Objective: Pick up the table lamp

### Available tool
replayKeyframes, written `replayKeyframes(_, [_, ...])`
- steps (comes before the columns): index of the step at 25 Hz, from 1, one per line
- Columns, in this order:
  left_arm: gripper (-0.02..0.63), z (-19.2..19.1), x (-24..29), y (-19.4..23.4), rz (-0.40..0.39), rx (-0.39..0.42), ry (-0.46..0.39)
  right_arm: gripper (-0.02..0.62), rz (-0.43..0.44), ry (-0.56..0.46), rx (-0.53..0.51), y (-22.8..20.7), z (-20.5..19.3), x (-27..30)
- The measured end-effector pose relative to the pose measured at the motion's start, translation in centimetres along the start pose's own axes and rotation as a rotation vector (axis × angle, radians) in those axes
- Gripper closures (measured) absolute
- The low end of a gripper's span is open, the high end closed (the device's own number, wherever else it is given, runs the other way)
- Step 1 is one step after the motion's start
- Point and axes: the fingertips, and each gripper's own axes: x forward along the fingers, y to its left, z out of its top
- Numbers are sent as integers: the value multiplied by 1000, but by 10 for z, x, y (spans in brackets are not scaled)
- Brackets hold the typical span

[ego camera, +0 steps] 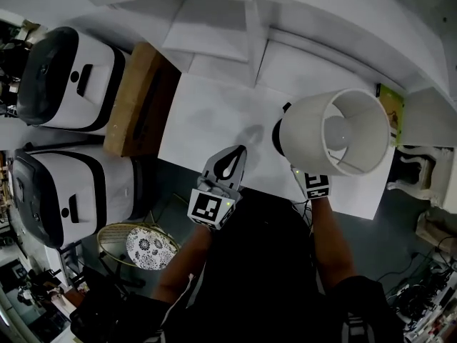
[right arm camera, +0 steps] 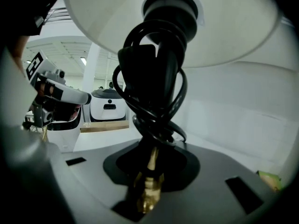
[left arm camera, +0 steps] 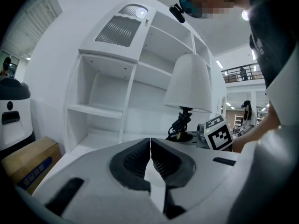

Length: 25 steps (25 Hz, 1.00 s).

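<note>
The table lamp (ego camera: pixel 343 131) has a white shade, a bulb inside and a black cord wound round its stem (right arm camera: pixel 154 92). My right gripper (right arm camera: pixel 150 171) is shut on the brass lower stem, just above the dark base, and holds the lamp over the white table (ego camera: pixel 207 120). In the head view only the right gripper's (ego camera: pixel 300 174) marker cube shows, below the shade. My left gripper (ego camera: pixel 233 161) hovers over the table left of the lamp, shut and empty. In the left gripper view its pads (left arm camera: pixel 140 155) meet, and the lamp (left arm camera: pixel 187 85) shows ahead to the right.
Two white and black appliances (ego camera: pixel 68 77) (ego camera: pixel 64 191) stand at the left beside a cardboard box (ego camera: pixel 139 98). A white shelf unit (left arm camera: pixel 117 92) rises behind the table. A round patterned piece (ego camera: pixel 146 247) lies on the floor. A green box (ego camera: pixel 391 109) sits far right.
</note>
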Motion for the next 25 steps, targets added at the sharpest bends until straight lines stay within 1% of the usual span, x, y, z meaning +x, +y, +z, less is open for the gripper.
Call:
replayKeyframes(6, [588, 11, -6, -6, -8, 3, -2, 505, 10, 2, 10, 2, 11, -23])
replayKeyframes(10, [588, 22, -11, -11, -15, 10, -8, 505, 9, 9, -2, 1, 21, -39])
replayKeyframes(17, [588, 35, -14, -26, -55, 25, -24, 505, 40, 12, 7, 6, 40, -76])
replayKeyframes(25, [588, 39, -17, -33, -68, 34, -36, 505, 48, 15, 6, 16, 44, -113])
